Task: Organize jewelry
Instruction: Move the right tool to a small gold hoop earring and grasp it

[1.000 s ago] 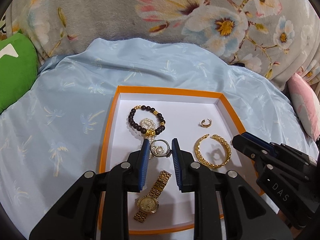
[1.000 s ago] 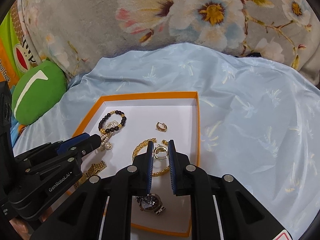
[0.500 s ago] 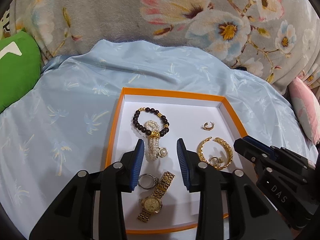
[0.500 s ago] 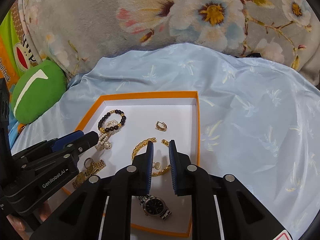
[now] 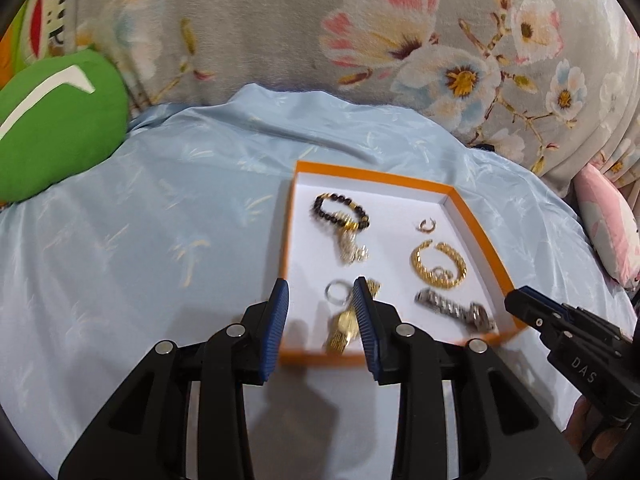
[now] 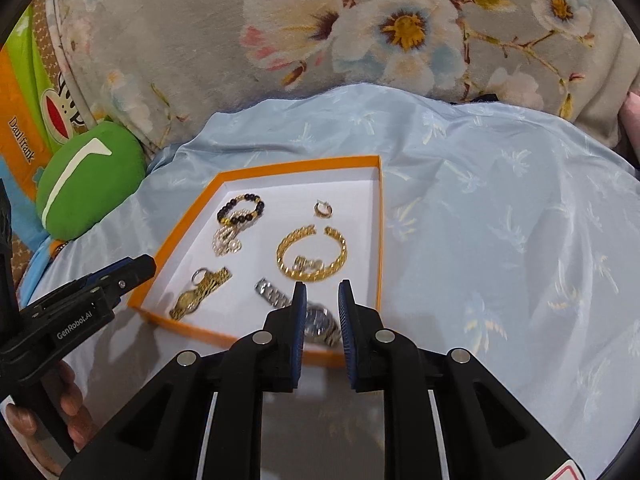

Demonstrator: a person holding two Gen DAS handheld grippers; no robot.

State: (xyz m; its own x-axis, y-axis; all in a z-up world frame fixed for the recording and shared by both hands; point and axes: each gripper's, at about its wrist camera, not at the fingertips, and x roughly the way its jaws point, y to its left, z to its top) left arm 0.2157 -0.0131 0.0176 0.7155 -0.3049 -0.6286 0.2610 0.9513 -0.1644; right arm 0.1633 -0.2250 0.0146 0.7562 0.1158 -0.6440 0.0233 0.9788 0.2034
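Pale blue silky cloth covers the whole surface, floral grey blanket behind it and a green cushion far left. On the cloth sits the orange-rimmed tray with a white floor, all the jewelry inside it. Left gripper hovers over the tray's near-left corner, jaws spread wide, nothing in them. Right gripper is at the near-right edge, parted with a narrower gap, also empty. Silver watch lies near, its long axis running far-left to near-right. Gold watch slants from near-left to far-right. Gold cuff bangle has its gap facing far. Dark bead bracelet sits far left, small ring far right.
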